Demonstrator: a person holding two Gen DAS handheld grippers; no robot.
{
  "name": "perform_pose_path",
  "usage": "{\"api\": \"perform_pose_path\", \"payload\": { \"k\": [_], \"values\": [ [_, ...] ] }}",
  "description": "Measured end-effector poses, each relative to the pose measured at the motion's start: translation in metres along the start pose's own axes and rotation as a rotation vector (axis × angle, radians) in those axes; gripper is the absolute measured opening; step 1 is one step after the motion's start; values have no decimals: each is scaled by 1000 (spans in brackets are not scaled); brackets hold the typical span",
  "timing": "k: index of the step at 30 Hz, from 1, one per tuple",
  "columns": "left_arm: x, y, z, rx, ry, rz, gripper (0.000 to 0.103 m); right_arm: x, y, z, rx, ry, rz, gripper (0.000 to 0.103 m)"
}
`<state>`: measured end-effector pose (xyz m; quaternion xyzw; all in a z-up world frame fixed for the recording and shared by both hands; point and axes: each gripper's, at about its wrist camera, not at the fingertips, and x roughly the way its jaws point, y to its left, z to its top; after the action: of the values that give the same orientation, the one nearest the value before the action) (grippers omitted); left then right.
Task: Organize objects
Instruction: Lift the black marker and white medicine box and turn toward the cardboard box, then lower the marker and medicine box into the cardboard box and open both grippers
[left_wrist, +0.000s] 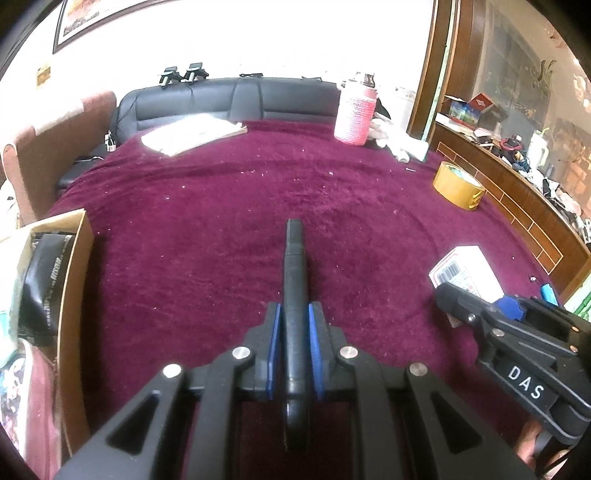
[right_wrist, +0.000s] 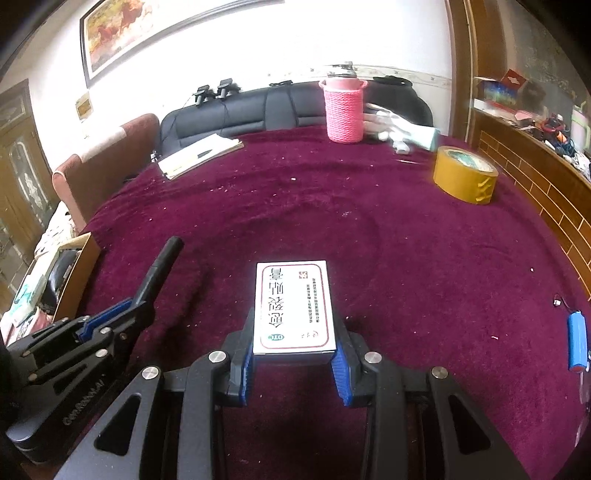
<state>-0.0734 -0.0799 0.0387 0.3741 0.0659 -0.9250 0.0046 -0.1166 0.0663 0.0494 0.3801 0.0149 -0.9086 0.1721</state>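
Observation:
My left gripper (left_wrist: 294, 317) is shut on a black pen (left_wrist: 294, 273) that points forward over the maroon cloth; it also shows in the right wrist view (right_wrist: 110, 317), with the pen (right_wrist: 162, 266) sticking out. My right gripper (right_wrist: 294, 332) is shut on a white medicine box (right_wrist: 294, 306) with red-framed print, held above the cloth. In the left wrist view the right gripper (left_wrist: 454, 299) is at the right with the box (left_wrist: 465, 269). An open cardboard box (left_wrist: 74, 273) holding items stands at the left edge of the table.
A yellow tape roll (right_wrist: 465, 179), a pink knitted bottle (right_wrist: 344, 110), white gloves (right_wrist: 402, 129) and a stack of papers (right_wrist: 201, 155) lie at the back. A blue cylinder (right_wrist: 577, 341) lies at the right. A wooden ledge (right_wrist: 535, 177) borders the right side.

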Motion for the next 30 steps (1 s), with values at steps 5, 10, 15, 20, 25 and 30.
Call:
{"api": "perform_pose_path", "payload": {
  "k": [5, 10, 15, 20, 25, 30],
  "values": [
    [-20, -1, -6, -11, -10, 7, 14, -5, 2, -1, -8, -7, 23, 37],
    [-55, 4, -12, -23, -55, 28, 14, -8, 8, -3, -22, -6, 48, 37],
    [-92, 15, -22, -38, -104, 45, 14, -6, 17, -9, -52, 17, 73, 37],
    [-127, 36, -36, -73, -150, 53, 14, -7, 25, -13, -49, 46, 96, 37],
    [-163, 67, -47, -125, -214, 70, 14, -22, 49, -15, -60, 49, 159, 38],
    [-191, 104, -54, -187, -263, 99, 14, -37, 90, -11, -103, 51, 242, 38]
  ]
}}
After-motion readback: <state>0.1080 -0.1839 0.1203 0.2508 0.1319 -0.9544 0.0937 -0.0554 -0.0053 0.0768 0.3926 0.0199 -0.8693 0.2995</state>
